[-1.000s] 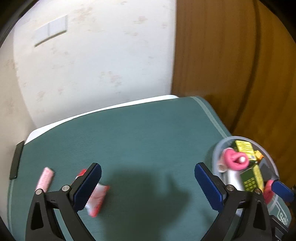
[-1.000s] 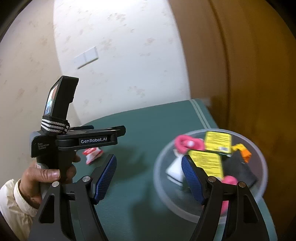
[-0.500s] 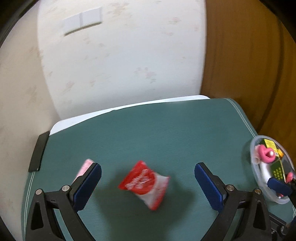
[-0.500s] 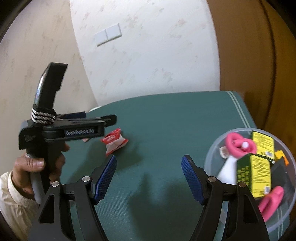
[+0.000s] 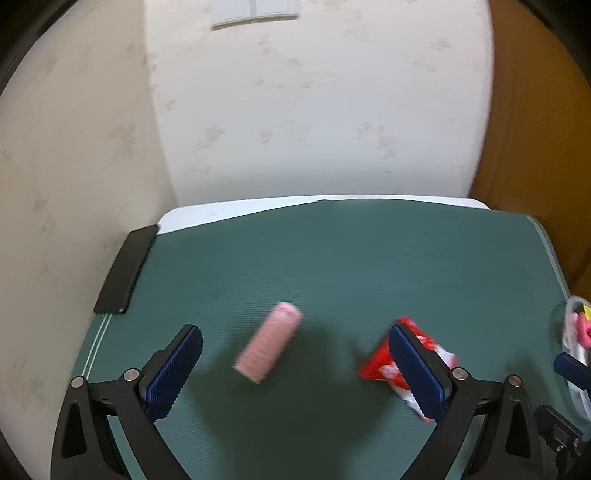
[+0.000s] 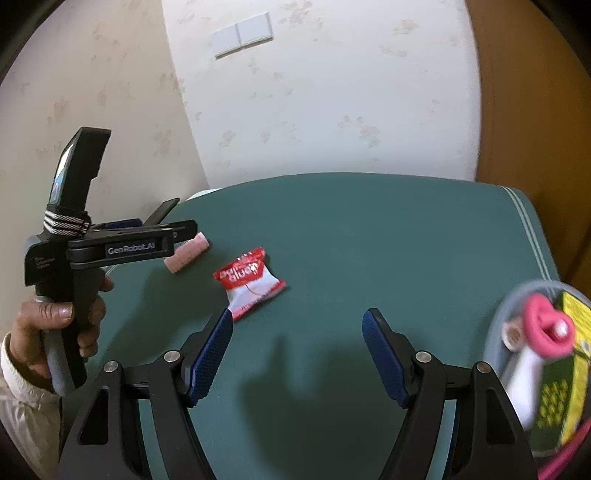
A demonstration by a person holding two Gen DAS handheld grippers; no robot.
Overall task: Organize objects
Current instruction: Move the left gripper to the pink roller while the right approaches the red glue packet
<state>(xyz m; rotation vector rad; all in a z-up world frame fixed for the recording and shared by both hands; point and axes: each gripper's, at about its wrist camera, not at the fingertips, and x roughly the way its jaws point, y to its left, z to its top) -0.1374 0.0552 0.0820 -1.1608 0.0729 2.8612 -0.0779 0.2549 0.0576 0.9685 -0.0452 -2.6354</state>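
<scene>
- Cream wallpaper with a faint floral print backed the scene, a white double switch plate (image 6: 243, 35) was set high on it, and a brown wooden panel (image 6: 535, 129) stood at the right.
- A dark green ribbed mat (image 5: 351, 258) covered the desk, whose white edge (image 5: 236, 212) showed along the far side.
- A flat black rectangular device (image 5: 125, 269) lay at the mat's far-left corner, against the wall.
- The left tool (image 5: 293, 365) was open, its blue ribbed pads wide apart with nothing pressed between them.
- A pink cylindrical roll (image 5: 267, 345) lay on the mat in the gap between those pads, touching neither and somewhat blurred.
- A red-and-white crinkled snack packet (image 6: 249, 282) lay flat on the mat just beside the roll; in the left wrist view the tool's right pad partly hid it.
- The right tool (image 6: 297, 354) was also open and empty above bare mat, the packet just beyond its left pad.
- A clear round plastic container (image 6: 517, 295) sat at the mat's right edge, holding a pink-and-white item (image 6: 546, 328) and yellow-green printed packs (image 6: 572, 325), all blurred.
- A person's hand (image 6: 55, 332) with a pale sleeve gripped the left tool's black handle.
</scene>
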